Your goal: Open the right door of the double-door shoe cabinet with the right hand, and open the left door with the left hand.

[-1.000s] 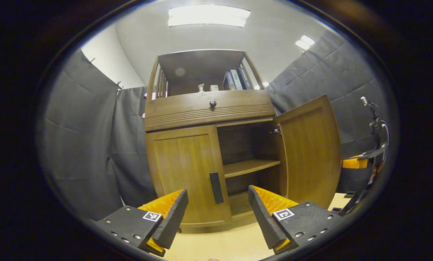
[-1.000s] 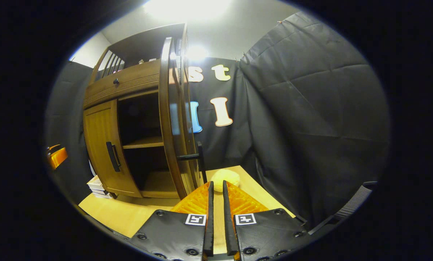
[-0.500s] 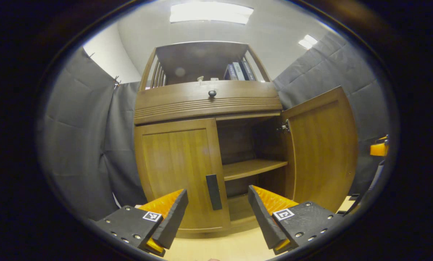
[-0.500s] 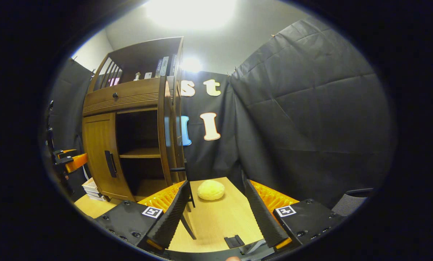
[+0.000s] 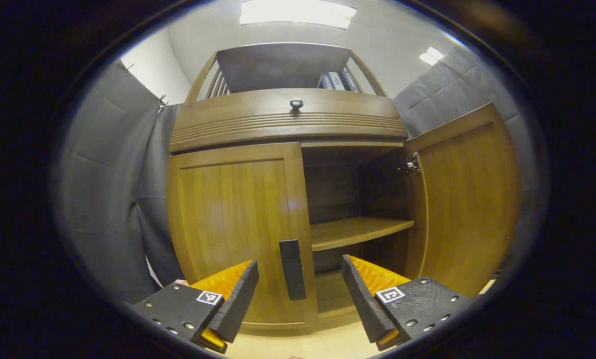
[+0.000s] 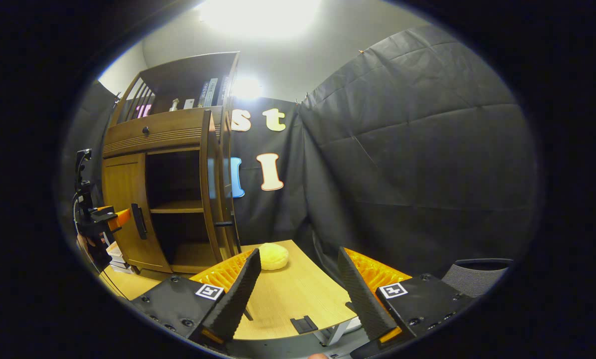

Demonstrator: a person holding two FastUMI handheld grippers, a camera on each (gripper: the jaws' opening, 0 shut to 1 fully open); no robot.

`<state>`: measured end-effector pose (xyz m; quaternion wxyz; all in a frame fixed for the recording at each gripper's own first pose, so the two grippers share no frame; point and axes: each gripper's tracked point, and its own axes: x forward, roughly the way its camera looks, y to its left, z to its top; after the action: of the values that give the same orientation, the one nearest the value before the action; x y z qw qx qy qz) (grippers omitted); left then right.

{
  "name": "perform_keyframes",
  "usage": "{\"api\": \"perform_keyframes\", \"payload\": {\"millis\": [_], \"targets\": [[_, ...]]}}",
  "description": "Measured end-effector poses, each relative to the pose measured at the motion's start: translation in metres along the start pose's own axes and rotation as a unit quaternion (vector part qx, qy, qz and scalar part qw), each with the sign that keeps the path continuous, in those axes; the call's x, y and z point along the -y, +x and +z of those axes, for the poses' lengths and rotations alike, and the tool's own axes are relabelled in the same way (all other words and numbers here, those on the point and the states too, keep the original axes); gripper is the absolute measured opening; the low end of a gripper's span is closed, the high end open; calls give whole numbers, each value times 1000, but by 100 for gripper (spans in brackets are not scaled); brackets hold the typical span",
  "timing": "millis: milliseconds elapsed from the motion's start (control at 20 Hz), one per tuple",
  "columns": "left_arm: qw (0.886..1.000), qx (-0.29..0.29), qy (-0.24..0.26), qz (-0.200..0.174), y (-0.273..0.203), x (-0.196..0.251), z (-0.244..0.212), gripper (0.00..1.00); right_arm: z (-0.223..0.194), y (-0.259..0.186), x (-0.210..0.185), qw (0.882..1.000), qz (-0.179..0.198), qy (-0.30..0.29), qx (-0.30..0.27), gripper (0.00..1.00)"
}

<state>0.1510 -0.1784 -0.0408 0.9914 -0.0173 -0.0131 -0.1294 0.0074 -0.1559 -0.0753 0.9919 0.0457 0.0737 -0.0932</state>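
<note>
The right door (image 5: 470, 199) of the shoe cabinet (image 5: 288, 119) stands wide open; the left door (image 5: 235, 229) remains closed. The left gripper (image 5: 298, 291), fingers apart, faces the handle (image 5: 292, 269) without touching it, while the right gripper (image 6: 298, 286) hangs well apart, fingers spread and empty.

Book spines (image 5: 338, 81) atop the cabinet (image 5: 288, 124) are too small to read.

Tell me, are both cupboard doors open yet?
Halfway. The right door stands swung open, and the right gripper is open, off it. The left door is shut; the open left gripper points at its black handle. Gripping and pulling remain.
</note>
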Motion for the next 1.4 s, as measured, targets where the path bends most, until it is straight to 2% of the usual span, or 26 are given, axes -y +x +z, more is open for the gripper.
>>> {"api": "perform_keyframes", "payload": {"millis": [500, 550, 600, 800, 950, 1000, 1050, 1150, 1200, 1250, 1400], "targets": [[1000, -20, -15, 19, 67, -10, -38, 98, -8, -17, 20, 999, -31, -8, -15, 92], [999, -22, -13, 21, 72, -12, -41, 98, -8, -18, 21, 999, -34, -9, -16, 97], [999, -23, -13, 24, 77, -13, -44, 98, -8, -20, 23, 999, -36, -11, -16, 92], [998, -38, -32, 27, 91, -20, -59, 98, -9, -24, 29, 999, -44, -16, -18, 92], [998, -44, -40, 21, 95, -16, -64, 84, -11, -25, 33, 999, -47, -14, -21, 92], [998, -44, -38, 17, 97, -14, -64, 84, -11, -23, 33, 999, -47, -14, -22, 92], [998, -41, -32, 28, 98, -18, -64, 73, -11, -23, 32, 999, -46, -13, -22, 92], [998, -44, -26, 22, 100, -14, -63, 50, -10, -21, 32, 999, -43, -12, -21, 92], [999, -44, -25, 15, 100, -10, -63, 51, -10, -20, 31, 999, -40, -12, -21, 92], [998, -43, -23, 30, 93, -14, -61, 51, -10, -19, 29, 999, -37, -13, -20, 92], [998, -58, -27, 28, 95, -15, -65, 25, -9, -16, 24, 999, -27, -15, -18, 92]]}}
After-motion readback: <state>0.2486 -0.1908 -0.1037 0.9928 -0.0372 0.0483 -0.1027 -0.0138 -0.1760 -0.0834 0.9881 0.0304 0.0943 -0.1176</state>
